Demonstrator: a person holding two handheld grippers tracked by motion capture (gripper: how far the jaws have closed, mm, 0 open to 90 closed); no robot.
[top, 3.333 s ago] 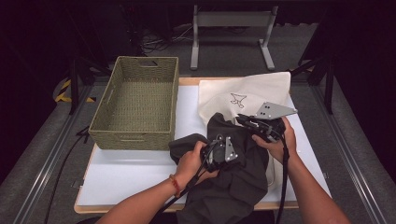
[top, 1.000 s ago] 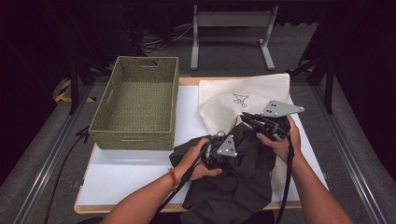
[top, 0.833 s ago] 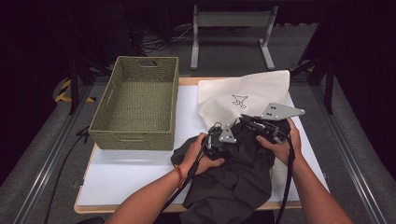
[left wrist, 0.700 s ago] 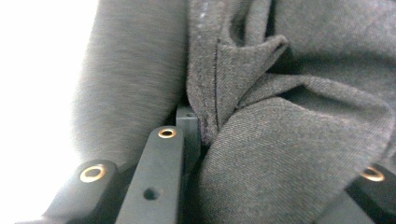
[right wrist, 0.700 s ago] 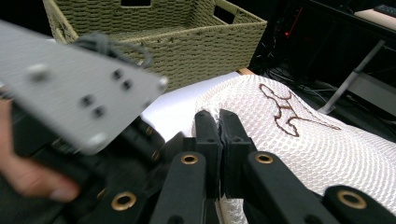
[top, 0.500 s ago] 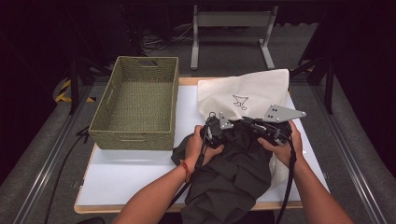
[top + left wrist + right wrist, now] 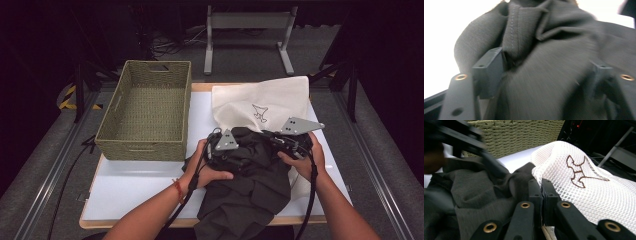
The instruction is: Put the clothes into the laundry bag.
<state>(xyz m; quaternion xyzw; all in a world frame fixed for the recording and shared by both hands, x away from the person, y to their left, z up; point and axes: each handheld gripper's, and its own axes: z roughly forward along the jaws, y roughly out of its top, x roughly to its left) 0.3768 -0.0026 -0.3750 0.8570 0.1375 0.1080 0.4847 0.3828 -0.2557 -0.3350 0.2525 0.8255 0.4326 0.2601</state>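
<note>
One basket [image 7: 145, 107], one bag [image 7: 262, 102], one garment [image 7: 250, 185]

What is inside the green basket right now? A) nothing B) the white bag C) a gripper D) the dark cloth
A: the high view shows the basket with only its bare woven bottom, while the dark cloth and the white bag lie on the table beside it.
</note>
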